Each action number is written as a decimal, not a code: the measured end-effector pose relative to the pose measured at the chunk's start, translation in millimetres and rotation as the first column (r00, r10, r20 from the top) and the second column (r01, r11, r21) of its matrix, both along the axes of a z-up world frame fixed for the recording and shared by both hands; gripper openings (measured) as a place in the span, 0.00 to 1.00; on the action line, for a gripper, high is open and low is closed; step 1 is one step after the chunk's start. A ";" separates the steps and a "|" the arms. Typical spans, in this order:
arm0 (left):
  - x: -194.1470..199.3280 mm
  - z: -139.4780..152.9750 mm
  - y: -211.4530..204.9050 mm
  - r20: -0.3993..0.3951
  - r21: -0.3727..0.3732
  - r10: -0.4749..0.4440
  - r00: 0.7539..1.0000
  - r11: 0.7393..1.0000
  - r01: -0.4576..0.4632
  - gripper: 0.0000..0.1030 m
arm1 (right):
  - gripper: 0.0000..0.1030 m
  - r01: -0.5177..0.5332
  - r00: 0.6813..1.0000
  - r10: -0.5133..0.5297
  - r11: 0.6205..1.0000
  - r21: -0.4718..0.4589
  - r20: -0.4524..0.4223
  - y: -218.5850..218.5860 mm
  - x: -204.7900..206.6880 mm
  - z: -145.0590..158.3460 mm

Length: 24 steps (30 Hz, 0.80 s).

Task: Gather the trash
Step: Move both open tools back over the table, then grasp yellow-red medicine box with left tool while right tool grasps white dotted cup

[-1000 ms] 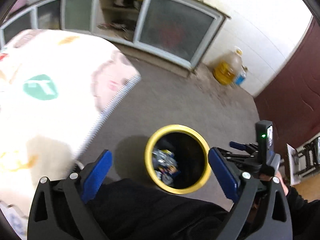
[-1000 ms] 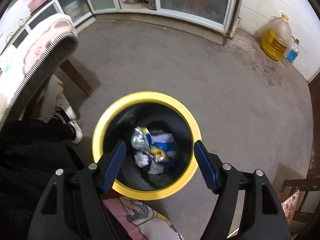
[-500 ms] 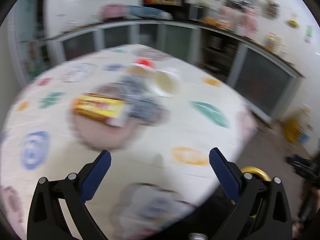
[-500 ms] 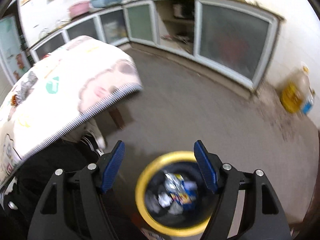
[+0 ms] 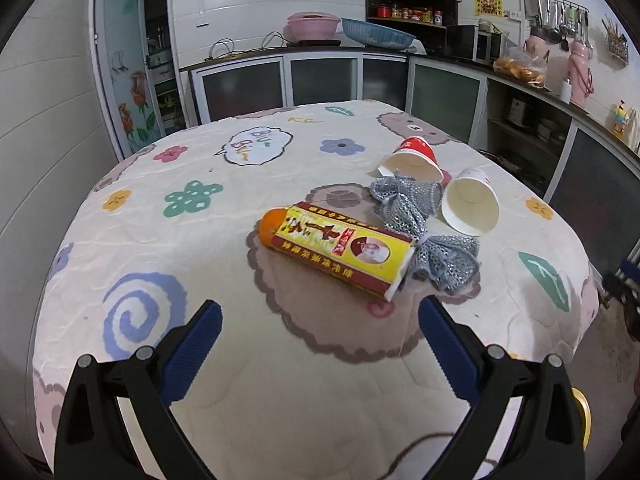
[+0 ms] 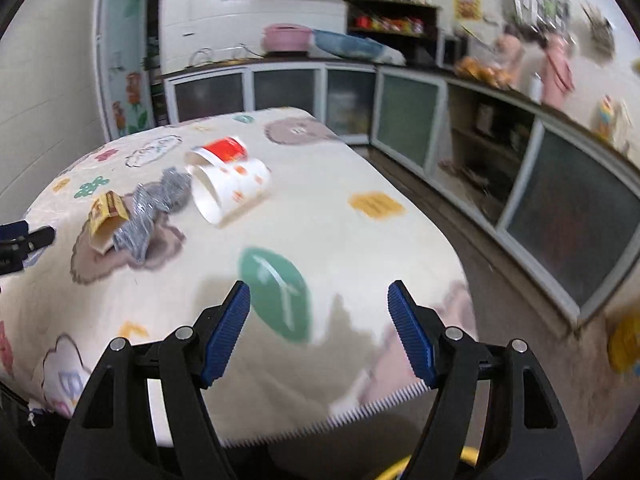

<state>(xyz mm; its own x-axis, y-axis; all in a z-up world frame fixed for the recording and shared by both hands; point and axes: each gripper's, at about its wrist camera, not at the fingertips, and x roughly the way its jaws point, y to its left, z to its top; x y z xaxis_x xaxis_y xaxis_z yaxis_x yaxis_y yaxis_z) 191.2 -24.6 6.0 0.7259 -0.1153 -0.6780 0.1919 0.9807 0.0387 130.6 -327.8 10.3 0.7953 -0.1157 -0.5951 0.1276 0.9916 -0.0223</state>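
Both tongs empty, lining up on worktop trash.
Left tongs (image 5: 320,332) and right tongs (image 6: 318,326) wide open, holding nothing. Mid-frame: box (image 5: 340,250) nearest, lying partly over mesh (image 5: 404,204); red cup (image 5: 414,158) and white cup (image 5: 472,208) tipped behind. Worktop (image 5: 168,264) clear in front of box; yellow bin rim (image 5: 582,412) lower right.

Left wrist view looks down over the bench (image 5: 168,248) from its near edge, facing the far cabinets. Right wrist view sits off the bench's right corner, angled left across it. Both share the yellow box (image 5: 340,252), cups and far cabinets.
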 end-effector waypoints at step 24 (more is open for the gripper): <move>58.9 -35.2 -25.9 -0.132 0.048 0.043 0.990 0.998 -0.037 0.92 | 0.66 -0.093 0.994 0.089 0.994 -0.050 -0.066 60.6 144.4 -23.2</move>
<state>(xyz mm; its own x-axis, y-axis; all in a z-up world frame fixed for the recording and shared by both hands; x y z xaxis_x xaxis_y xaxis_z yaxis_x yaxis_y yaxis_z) 250.1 -50.4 -29.2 0.6326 -0.0548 -0.7725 0.1592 0.9854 0.0604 275.0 -267.2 -12.9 0.7648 -0.0774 -0.6396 0.0334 0.9962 -0.0806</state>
